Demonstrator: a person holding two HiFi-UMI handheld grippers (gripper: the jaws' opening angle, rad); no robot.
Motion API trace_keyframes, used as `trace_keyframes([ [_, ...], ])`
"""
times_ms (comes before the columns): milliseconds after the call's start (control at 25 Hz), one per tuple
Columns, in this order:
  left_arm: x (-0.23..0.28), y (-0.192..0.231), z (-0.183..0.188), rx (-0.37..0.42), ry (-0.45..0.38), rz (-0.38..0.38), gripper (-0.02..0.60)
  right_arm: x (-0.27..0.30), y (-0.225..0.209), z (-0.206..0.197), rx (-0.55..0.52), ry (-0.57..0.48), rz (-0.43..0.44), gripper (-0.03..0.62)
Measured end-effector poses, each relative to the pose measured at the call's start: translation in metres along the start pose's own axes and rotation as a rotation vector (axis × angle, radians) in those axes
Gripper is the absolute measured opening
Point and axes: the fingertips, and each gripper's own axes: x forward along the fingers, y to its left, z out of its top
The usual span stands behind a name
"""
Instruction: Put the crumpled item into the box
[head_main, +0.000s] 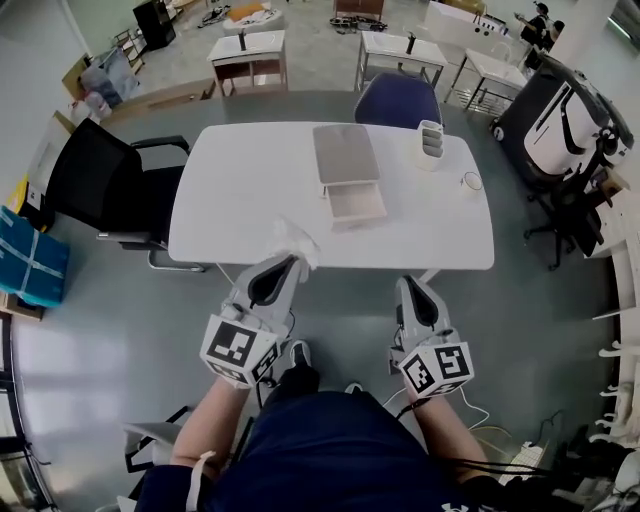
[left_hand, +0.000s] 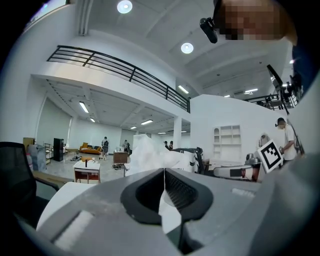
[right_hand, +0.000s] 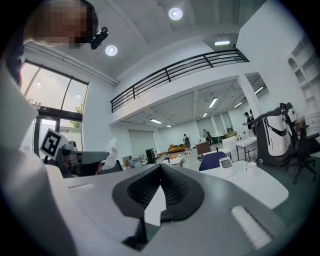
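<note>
Bench (head_main: 240, 200) comes first: white, with the box (head_main: 350, 178) near its middle and the box's tray sticking out toward us. We hold our left gripper (head_main: 292, 262) and right gripper (head_main: 416, 290) at the near edge. The left jaws are clamped on the white crumpled wad (head_main: 298, 240), which sits over the near edge, apart from the box. The right jaws are closed, with nothing between them.
</note>
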Motion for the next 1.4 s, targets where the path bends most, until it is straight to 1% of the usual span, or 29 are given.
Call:
trace_keyframes([
  [160,0.007,0.028,0.0,0.003,-0.001,-0.039,0.008,0.023,0.006,-0.002,-0.005,0.002,-0.042,0.002],
  [360,0.01,0.052,0.0,-0.007,-0.021,-0.086,0.008,0.041,0.013,-0.007,-0.008,0.01,-0.085,0.002],
  [560,0.015,0.075,-0.003,-0.031,-0.021,-0.101,0.008,0.056,0.022,-0.01,-0.015,0.028,-0.109,0.002],
  [720,0.026,0.083,-0.008,-0.042,-0.012,-0.119,0.008,0.062,0.016,-0.012,-0.016,0.04,-0.134,0.002],
  [880,0.047,0.084,-0.013,-0.044,0.005,-0.127,0.008,0.071,-0.002,-0.018,0.006,0.05,-0.148,0.002],
  [1080,0.07,0.088,-0.013,-0.023,0.026,-0.121,0.008,0.094,-0.019,-0.019,0.031,0.043,-0.125,0.002],
  [1240,0.1,0.092,-0.007,-0.017,0.033,-0.08,0.008,0.117,-0.045,-0.011,0.041,0.041,-0.088,0.002],
  [1400,0.135,0.094,-0.001,-0.019,0.033,-0.056,0.008,0.142,-0.074,-0.003,0.037,0.05,-0.059,0.003],
])
